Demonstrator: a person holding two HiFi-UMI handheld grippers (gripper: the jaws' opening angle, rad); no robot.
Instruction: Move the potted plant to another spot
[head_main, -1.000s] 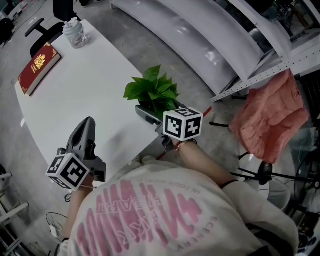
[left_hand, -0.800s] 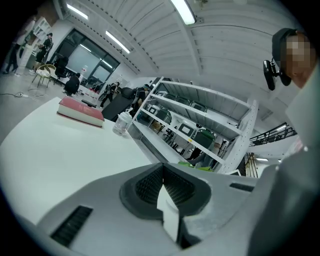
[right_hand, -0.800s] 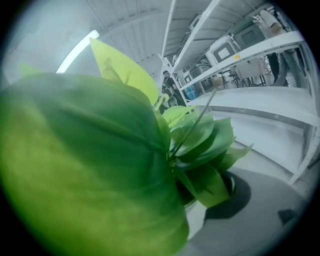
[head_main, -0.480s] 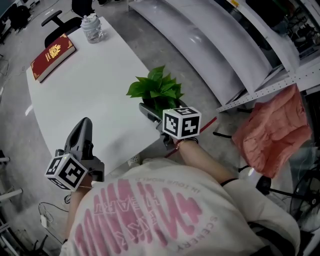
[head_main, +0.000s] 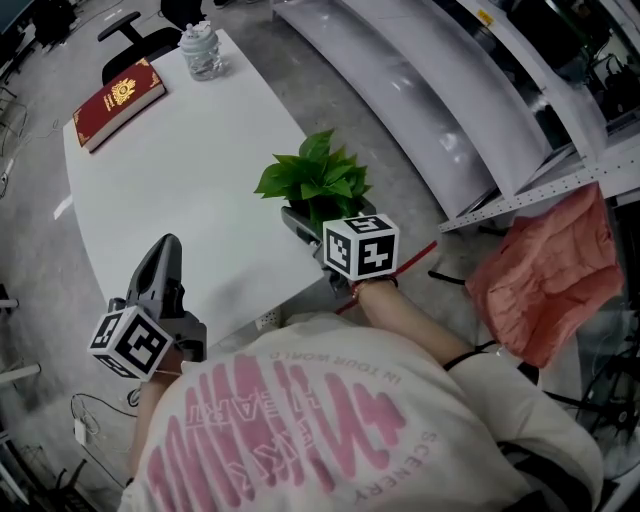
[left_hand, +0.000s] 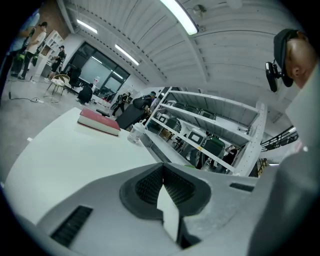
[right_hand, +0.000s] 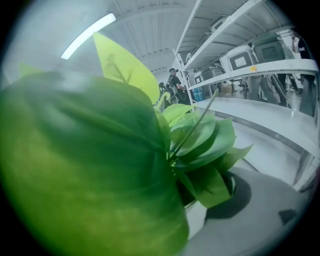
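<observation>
Clamping the white pot of the potted plant, the right hand-held gripper holds it at the bench's right edge; whether the pot rests on the top cannot be told. Broad green leaves fill the pot. The left hand-held gripper hovers over the near edge, jaws together on nothing. A red book and a clear jar lie at the far end.
</observation>
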